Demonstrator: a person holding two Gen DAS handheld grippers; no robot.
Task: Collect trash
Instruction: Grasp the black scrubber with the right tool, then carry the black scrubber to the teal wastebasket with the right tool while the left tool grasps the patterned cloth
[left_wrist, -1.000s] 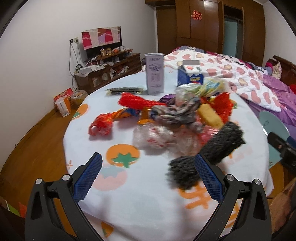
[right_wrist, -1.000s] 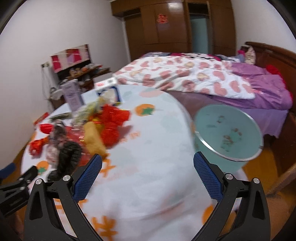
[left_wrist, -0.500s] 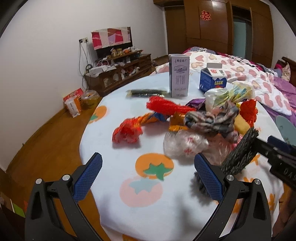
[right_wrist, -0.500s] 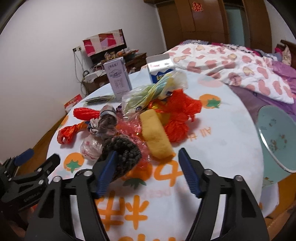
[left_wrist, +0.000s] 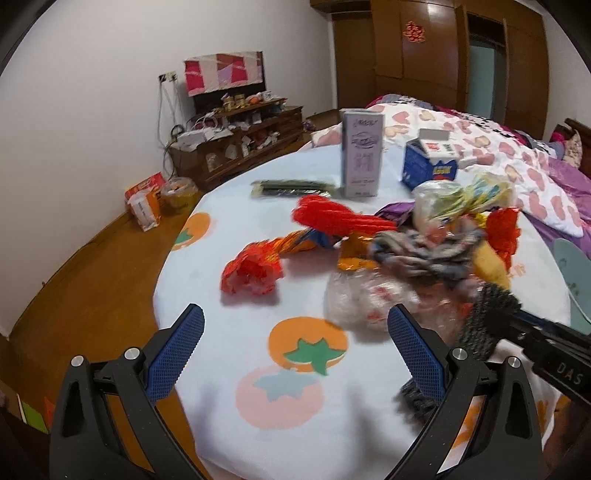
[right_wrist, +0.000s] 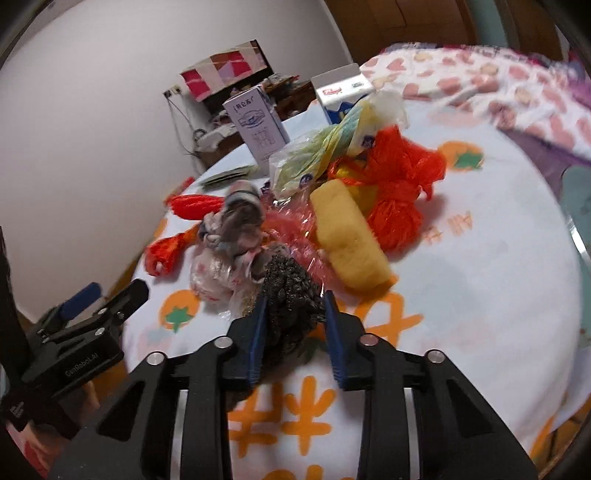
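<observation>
**First piece being gripped, the pile still waiting**

The round surface under a white cloth printed with orange tomatoes (left_wrist: 229, 332) is still carrying nearly all the trash: 2 upright cartons, a tall pale lilac one (left_wrist: 361, 155) and a shorter blue-and-white one (left_wrist: 430, 166), plus a heap of red netting, crumpled clear plastic bags and a yellow sponge block (right_wrist: 349, 240). Nothing looks collected yet, and I cannot make out a bin.

The right gripper (right_wrist: 293, 325) has just been closing, and its fingers are now pinching narrow around the dark grey mesh scrubber (right_wrist: 288, 295) at the near edge of the heap, still resting on the cloth.

The left gripper (left_wrist: 295, 354) is hovering with fingers wide and empty above the tomato print.
</observation>
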